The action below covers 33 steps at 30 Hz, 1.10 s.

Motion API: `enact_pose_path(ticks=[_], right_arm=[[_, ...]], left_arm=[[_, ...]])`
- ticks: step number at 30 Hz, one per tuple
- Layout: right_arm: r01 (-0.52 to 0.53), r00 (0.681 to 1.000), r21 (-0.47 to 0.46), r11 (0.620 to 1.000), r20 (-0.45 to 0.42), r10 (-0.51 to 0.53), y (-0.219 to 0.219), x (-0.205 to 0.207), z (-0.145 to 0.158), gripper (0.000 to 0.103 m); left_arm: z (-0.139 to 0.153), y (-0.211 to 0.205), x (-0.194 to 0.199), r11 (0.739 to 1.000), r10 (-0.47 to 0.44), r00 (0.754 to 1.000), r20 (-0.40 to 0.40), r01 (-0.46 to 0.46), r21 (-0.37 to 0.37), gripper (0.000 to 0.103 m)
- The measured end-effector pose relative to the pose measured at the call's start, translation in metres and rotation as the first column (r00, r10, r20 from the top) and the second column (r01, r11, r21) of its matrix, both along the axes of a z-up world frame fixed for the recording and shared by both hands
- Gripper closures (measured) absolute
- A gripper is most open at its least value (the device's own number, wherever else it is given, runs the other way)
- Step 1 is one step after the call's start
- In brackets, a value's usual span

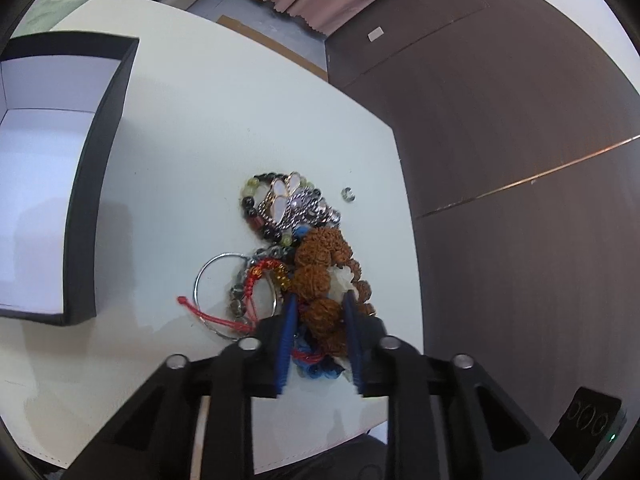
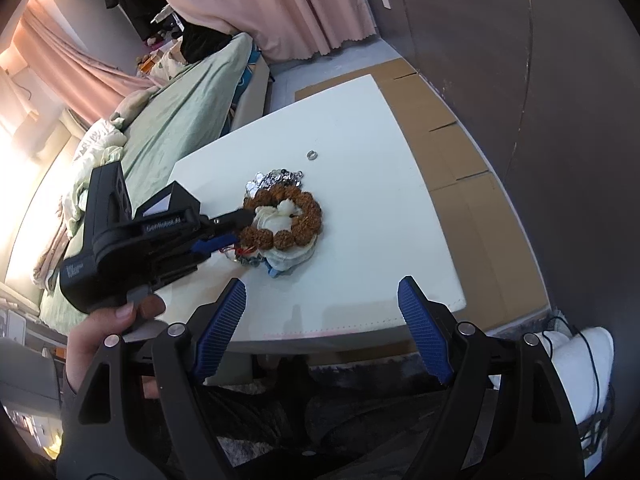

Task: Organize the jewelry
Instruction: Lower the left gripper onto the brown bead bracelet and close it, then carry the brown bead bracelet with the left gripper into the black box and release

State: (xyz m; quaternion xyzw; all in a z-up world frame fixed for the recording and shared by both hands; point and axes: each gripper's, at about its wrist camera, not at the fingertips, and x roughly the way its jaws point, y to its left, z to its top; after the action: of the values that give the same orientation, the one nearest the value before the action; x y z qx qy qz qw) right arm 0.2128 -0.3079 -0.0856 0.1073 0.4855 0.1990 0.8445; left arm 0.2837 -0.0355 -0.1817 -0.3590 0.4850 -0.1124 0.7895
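Left wrist cam sits low and close, looking down its own fingers right onto the jewelry pile (image 1: 296, 256) on the white table (image 1: 192, 168), with the black box (image 1: 86, 184) off to its left. Right wrist cam hangs back past the near table edge (higher up), facing across toward the bed (image 2: 180, 96). Both views share the pile (image 2: 282, 216) and tabletop (image 2: 368, 216).

Tangled jewelry heap (image 1: 296, 256), brown seed-bead bracelet (image 2: 286, 220) apparently topmost, lies beside an open black box (image 1: 86, 184).

We see the jewelry pile (image 1: 296, 256) on the table (image 1: 200, 120), the box (image 1: 80, 184) to its left, and 1 ring (image 1: 347, 194) just right of its far end.
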Motion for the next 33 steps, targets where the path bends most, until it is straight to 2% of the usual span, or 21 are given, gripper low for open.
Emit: enact_pose_path(ticks=[3,8,13,25,33], right_arm=[[-0.002,1.0,0.004,1.0,-0.005,0.002,0.001,0.001,0.0,0.024],[-0.022,1.0,0.016,1.0,-0.008,0.022,0.012,0.007,0.005,0.031],[-0.046,0.999,0.042,0.998,-0.017,0.047,0.025,0.015,0.006,0.044],[-0.103,0.992,0.046,0.994,-0.064,0.106,0.067,0.038,0.0,0.045],[-0.086,0.991,0.023,0.996,-0.099,0.088,0.08,0.063,-0.011,0.045]], left_arm=[[0.015,-0.001,-0.004,1.0,-0.008,0.999,0.04,0.008,0.005,0.086],[0.048,0.005,-0.015,1.0,-0.018,0.993,0.12,0.019,-0.013,0.086],[0.082,0.014,-0.032,1.0,-0.027,0.981,0.193,0.029,-0.006,0.086],[0.13,0.044,-0.055,0.999,0.036,0.955,0.293,-0.04,0.008,0.086],[0.142,0.073,-0.091,0.994,0.101,0.936,0.338,-0.11,0.007,0.086]])
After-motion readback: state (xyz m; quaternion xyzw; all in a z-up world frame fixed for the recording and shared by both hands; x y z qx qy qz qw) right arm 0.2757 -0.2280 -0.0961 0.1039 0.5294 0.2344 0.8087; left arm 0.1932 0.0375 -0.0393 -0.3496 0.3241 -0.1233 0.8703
